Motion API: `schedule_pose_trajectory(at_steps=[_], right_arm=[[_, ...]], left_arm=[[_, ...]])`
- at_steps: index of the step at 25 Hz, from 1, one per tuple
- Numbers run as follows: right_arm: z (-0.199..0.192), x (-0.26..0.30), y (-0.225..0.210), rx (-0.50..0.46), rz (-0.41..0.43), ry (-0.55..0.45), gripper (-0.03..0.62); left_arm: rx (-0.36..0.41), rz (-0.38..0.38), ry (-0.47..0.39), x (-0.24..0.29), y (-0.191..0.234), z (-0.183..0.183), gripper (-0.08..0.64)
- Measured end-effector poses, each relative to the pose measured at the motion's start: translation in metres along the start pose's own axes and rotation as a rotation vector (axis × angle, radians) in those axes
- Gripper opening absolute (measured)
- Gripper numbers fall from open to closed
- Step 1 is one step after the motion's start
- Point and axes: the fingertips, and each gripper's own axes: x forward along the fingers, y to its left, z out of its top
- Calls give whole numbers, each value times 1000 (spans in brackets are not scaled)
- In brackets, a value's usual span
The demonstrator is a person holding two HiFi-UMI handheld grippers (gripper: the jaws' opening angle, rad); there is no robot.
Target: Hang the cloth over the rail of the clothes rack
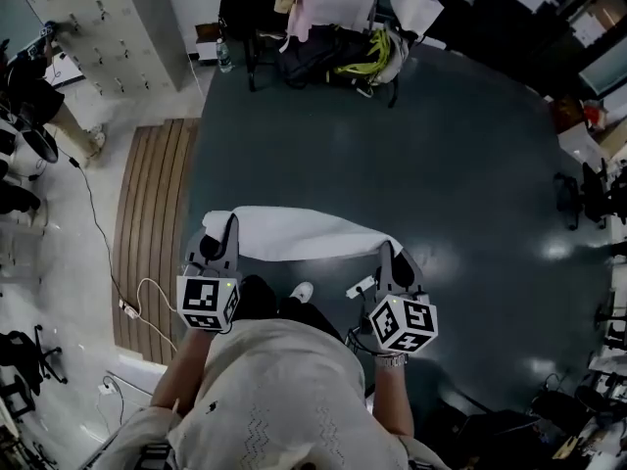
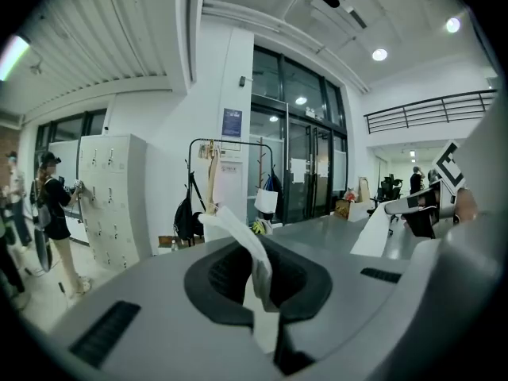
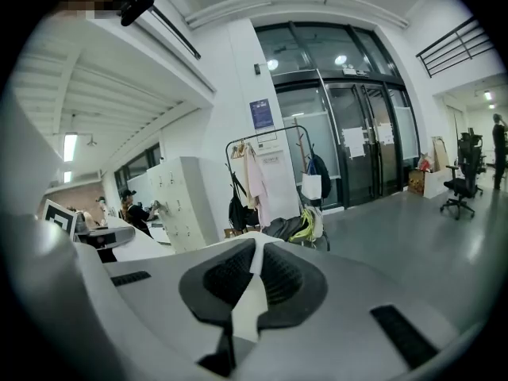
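The white cloth (image 1: 306, 234) hangs stretched in the air in front of the person, pulled into a long band with a corner in each claw. The left gripper (image 1: 226, 225) is clamped shut on its left end, and the right gripper (image 1: 388, 254) is closed tight on the right end.

Only the head view shows the full span, slightly slack and folded along its length. The left gripper view shows a thin twisted fold of cloth (image 2: 254, 268) pinched between the dark pads, with the rest trailing toward the other gripper (image 2: 425, 205). The right gripper view shows a flat white tab of cloth (image 3: 252, 302) squeezed between closed jaws.

Both gripper views look across to the clothes rack (image 2: 228, 141), well apart from the cloth, with garments and bags on and around it. Below is a dark grey floor (image 1: 451, 155) beside a strip of wooden slats (image 1: 152, 223). Pale lockers (image 2: 111, 201) stand to the left, where a person (image 2: 52, 213) stands, and glass doors (image 3: 357, 153) fill the far wall.
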Motion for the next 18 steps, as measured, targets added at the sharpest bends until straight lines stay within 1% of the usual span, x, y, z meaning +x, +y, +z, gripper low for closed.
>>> schedule_pose_trajectory(at_steps=[2, 6, 11, 14, 18], right_arm=[[10, 16, -9, -2, 6, 5, 25], [26, 57, -22, -19, 5, 19, 25], [44, 124, -34, -24, -23, 33, 25], [65, 171, -43, -33, -45, 39, 25], [102, 227, -46, -42, -76, 19, 25]], left_arm=[[-1, 4, 8, 19, -1, 3, 14], [21, -14, 13, 66, -1, 12, 14], [14, -42, 21, 142, 21, 20, 14], [21, -77, 18, 198, 35, 34, 14], [44, -111, -12, 259, 57, 64, 14]])
